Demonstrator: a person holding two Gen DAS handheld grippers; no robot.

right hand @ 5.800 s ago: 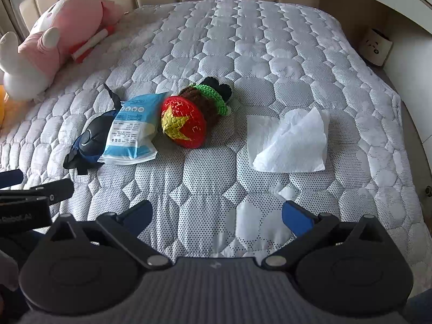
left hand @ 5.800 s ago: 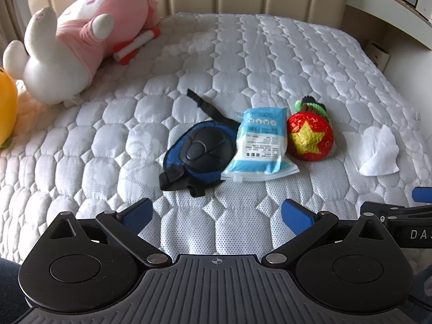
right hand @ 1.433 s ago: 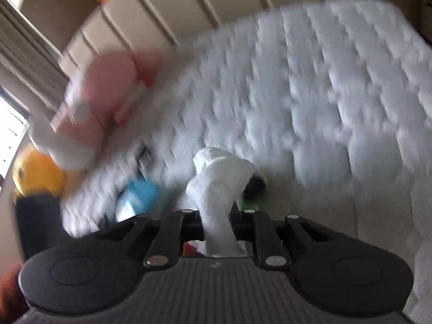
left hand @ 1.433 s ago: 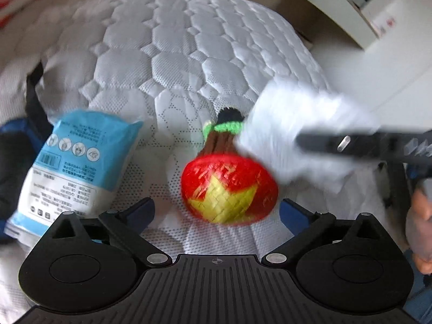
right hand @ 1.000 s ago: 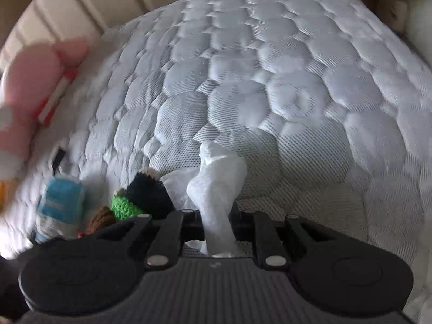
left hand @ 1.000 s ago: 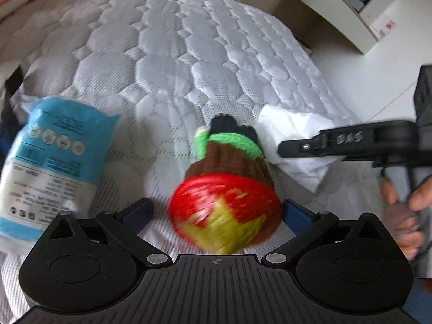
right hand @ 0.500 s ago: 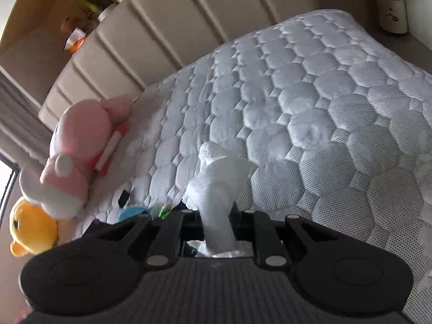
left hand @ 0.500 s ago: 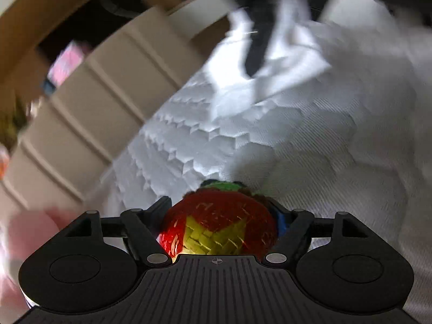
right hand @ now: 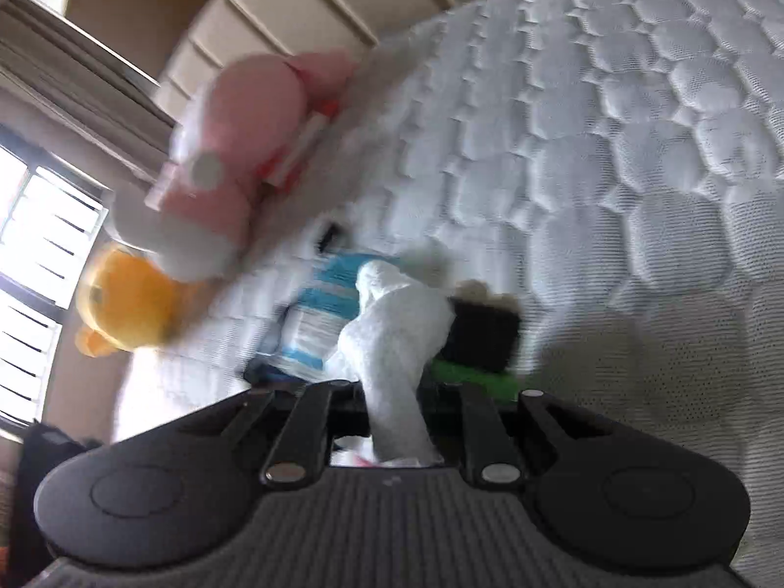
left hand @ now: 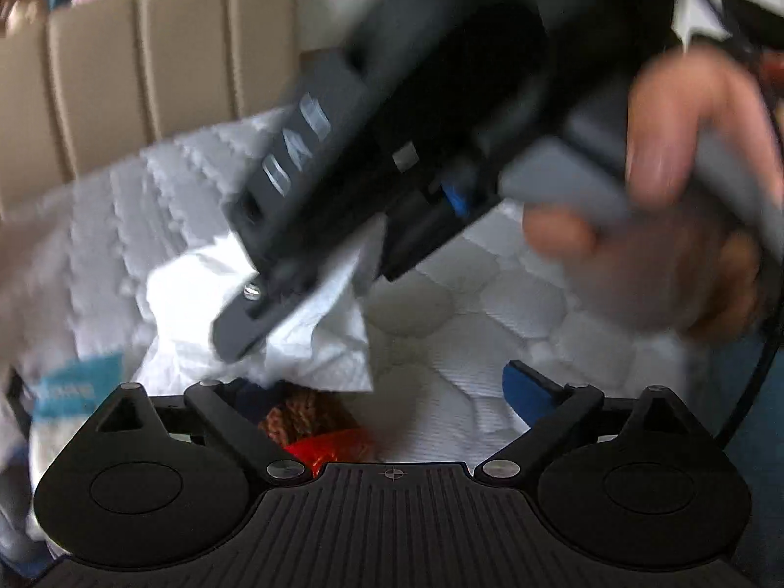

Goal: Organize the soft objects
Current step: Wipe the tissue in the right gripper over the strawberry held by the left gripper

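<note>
The right gripper (right hand: 394, 421) is clamped on a white tissue (right hand: 392, 343), which stands up bunched between its nearly closed jaws. The left gripper (left hand: 377, 387) has just been opening; its jaws stand wide, and the knitted toy (left hand: 318, 428) lies on the bed (left hand: 465, 323) near its left finger, no pad pressing on it. In the left view the right gripper crosses just above, a hand (left hand: 661, 206) around its handle, the tissue hanging over the toy. A blue and white packet (right hand: 326, 313) lies left of the toy. Farther left, a pink plush (right hand: 235, 147) and a yellow plush (right hand: 127, 308) rest by the headboard (left hand: 147, 73).
</note>
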